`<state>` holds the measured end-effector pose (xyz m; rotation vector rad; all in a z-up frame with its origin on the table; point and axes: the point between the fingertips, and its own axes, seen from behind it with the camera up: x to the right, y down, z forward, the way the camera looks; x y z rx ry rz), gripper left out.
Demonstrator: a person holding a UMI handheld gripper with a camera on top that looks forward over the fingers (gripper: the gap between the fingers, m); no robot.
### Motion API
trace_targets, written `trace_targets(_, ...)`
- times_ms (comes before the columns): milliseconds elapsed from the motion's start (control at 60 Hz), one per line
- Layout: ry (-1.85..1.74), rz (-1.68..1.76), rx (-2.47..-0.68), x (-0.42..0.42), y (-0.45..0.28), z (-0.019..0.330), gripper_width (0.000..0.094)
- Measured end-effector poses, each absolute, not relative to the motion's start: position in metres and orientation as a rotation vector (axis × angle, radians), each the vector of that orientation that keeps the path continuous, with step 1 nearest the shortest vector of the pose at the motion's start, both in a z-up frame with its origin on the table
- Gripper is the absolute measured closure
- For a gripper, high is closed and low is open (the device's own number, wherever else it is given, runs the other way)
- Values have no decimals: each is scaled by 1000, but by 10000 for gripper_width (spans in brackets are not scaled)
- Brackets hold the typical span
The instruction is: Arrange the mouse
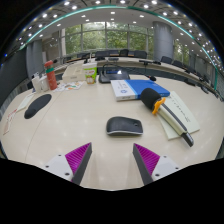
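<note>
A dark grey computer mouse [124, 126] lies on the pale table [70, 135], just ahead of my fingers and slightly toward the right one. My gripper [112, 162] is open, its two magenta pads [77, 158] spread wide apart with only bare tabletop between them. A black oval mouse pad [38, 106] lies farther off to the left, beyond the left finger.
To the right of the mouse lie a white notebook with a black pen [177, 118] and an orange-and-black tool [152, 98] on a blue book [133, 88]. Bottles and small boxes [52, 76] stand at the far left. Chairs and windows are behind.
</note>
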<state>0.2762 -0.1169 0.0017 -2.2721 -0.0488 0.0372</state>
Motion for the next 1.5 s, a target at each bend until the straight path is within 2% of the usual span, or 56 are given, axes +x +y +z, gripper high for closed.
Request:
trace_targets(667,-64,105,-2280,276,1,-8,96)
trace_targets(733,-66,96,-2278,274,8,-10,164)
trace_targets(850,-47,32,-2285,282,15,-13,411)
trace_targets(933,-45,33,-2286,283,16,-13,436)
trace_targets(1183,-10,13,-2303,284,15,-14,599)
trace_targets(1317,11,-19,-2306,285,15,-12,615)
trace_targets(1383,21,-44,-2294,283,15,-3,615)
trace_targets(1500,55,-84,-2239,270,22,38,616)
